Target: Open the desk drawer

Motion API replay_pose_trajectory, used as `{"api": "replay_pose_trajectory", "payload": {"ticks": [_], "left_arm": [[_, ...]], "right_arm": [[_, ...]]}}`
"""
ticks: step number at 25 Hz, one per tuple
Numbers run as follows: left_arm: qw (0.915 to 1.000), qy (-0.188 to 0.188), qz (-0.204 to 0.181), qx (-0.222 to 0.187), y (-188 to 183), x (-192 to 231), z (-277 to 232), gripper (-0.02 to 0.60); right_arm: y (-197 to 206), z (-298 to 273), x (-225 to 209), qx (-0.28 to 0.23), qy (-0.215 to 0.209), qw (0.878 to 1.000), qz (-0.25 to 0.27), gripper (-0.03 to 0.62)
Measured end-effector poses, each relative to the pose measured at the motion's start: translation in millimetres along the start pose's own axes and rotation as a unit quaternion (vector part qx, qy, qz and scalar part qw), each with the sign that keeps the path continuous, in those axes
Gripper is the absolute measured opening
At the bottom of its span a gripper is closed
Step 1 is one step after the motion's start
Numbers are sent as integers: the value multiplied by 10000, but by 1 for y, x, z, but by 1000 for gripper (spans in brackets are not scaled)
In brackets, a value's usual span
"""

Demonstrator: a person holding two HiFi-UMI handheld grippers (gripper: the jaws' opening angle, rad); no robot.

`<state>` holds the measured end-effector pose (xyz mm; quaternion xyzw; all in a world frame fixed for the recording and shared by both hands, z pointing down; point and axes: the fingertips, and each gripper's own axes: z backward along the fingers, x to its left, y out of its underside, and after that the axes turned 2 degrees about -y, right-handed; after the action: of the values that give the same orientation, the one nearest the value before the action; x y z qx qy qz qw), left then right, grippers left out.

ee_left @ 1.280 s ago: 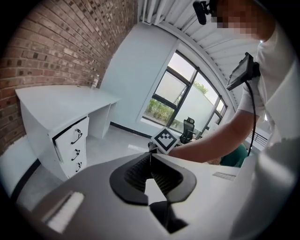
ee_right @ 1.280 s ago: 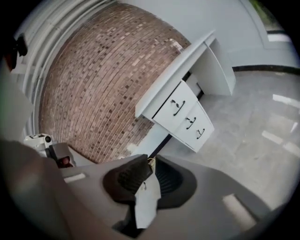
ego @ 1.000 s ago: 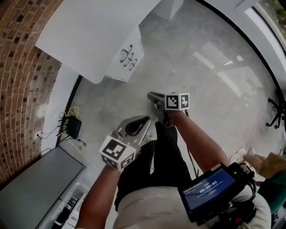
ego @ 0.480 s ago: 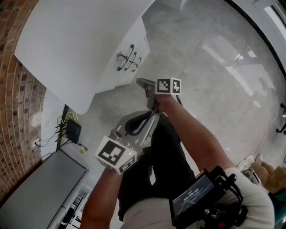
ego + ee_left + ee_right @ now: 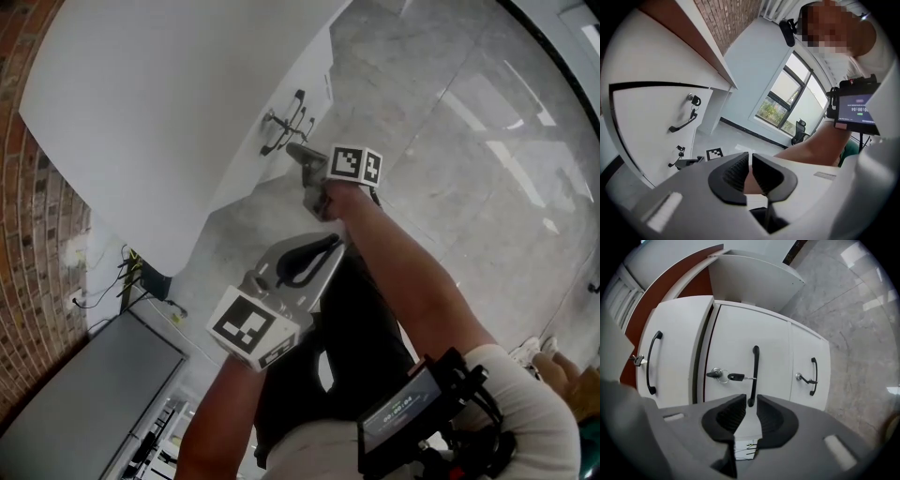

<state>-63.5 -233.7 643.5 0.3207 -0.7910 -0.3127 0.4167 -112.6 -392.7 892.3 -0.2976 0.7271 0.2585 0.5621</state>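
A white drawer unit (image 5: 736, 348) under the white desk top (image 5: 159, 112) shows three fronts, each with a black handle. The middle front has a key (image 5: 736, 377) hanging in its lock beside the middle handle (image 5: 754, 371). My right gripper (image 5: 751, 401) is narrowly open, and the lower end of that handle sits just beyond the gap between its tips. In the head view the right gripper (image 5: 300, 157) is close under the handles (image 5: 286, 122). My left gripper (image 5: 323, 246) hangs back near the person's legs, shut and empty.
A brick wall (image 5: 37, 244) runs behind the desk. A black box with cables (image 5: 150, 277) lies on the floor by the wall, with a grey panel (image 5: 84, 394) nearer. The right forearm carries a screen device (image 5: 403, 417). An office chair (image 5: 799, 131) stands by the window.
The right gripper has moved up to the drawer unit, from well short of it to just under the handles. The left gripper has stayed low and shut.
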Motion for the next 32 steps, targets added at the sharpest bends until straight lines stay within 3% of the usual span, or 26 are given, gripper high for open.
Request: {"api": "replay_pose_trajectory", "payload": {"ticks": [8,17,32], "left_arm": [[9999,69,93,-65,5,2,-2,29],[9998,123,98,-139,3,2,-4,29],[9991,368,171,-144,-2,-22,-8,32]], "right_arm": [[-11,-22,0,-192,-283,9994,-88,57],[-13,-19,-6,-394,-169,9986,-304,20],[1,49,-23,-658,150,9963,-535,18]]}}
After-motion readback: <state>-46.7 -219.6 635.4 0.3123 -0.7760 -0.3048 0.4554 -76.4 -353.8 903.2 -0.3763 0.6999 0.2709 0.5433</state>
